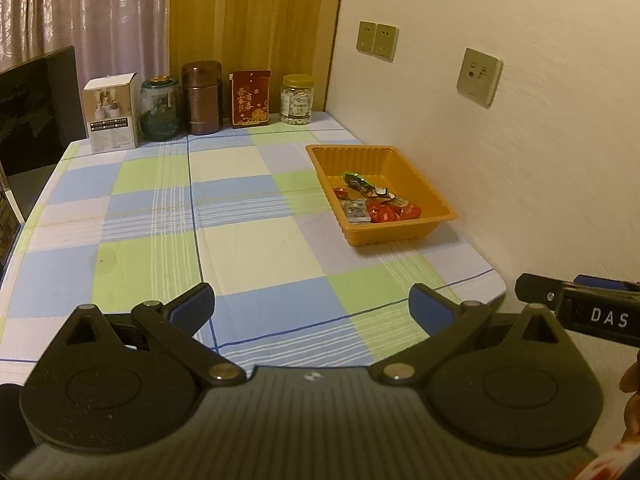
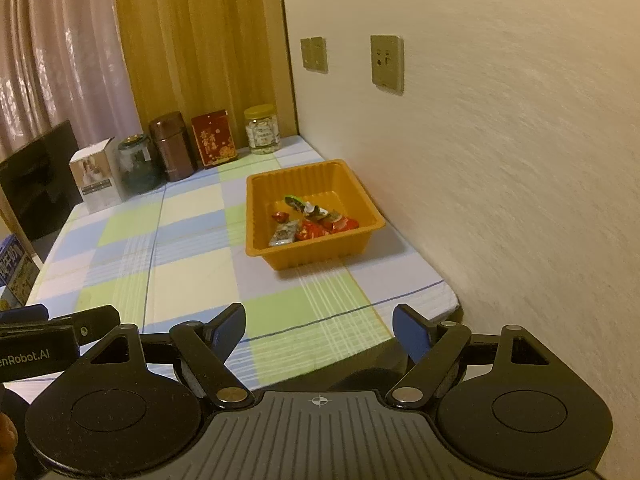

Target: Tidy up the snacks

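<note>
An orange plastic tray [image 1: 416, 168] [image 2: 264, 216] sits on the checked tablecloth beside the wall. Inside it lie several wrapped snacks [image 1: 376, 202] [image 2: 314, 222], red, grey and green ones. My left gripper [image 1: 312, 306] hangs open over the near edge of the table, well short of the tray, nothing between its blue-padded fingers. My right gripper [image 2: 318, 330] is also open and empty at the table's near edge, the tray ahead and slightly left. Each gripper shows at the side of the other's view.
Along the back stand a white box [image 1: 110, 114], a glass jar [image 1: 160, 108], a brown canister [image 1: 202, 98], a red box [image 1: 250, 98] and a yellow-lidded jar [image 1: 297, 98]. A dark screen [image 1: 38, 112] stands at left. The wall [image 1: 540, 140] borders the right side.
</note>
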The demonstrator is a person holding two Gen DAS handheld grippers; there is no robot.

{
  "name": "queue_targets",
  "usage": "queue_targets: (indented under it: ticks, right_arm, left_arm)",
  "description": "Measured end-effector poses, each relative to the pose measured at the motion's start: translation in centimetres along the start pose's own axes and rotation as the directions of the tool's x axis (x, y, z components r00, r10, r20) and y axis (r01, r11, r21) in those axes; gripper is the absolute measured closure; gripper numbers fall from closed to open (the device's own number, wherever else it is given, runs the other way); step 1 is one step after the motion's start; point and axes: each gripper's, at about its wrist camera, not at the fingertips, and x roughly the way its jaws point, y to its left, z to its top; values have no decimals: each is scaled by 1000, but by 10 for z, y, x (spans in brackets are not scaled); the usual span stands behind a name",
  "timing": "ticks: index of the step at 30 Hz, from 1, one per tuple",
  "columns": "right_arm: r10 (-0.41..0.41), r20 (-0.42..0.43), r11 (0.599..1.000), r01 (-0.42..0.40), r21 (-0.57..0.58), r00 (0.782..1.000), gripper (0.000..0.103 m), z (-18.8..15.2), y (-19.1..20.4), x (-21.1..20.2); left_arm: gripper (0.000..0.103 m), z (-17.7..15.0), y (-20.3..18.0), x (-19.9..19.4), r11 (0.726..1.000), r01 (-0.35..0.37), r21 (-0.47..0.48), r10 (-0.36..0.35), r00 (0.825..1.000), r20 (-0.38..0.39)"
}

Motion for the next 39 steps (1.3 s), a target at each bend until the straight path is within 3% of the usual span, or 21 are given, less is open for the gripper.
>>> queue_targets:
  ticks: [39]
  right_arm:
    - [-1,3,1000,0,12,1000,22,0,-3,0]
  left_arm:
    - [0,1,-2,4,1000,0,11,0,1000,-3]
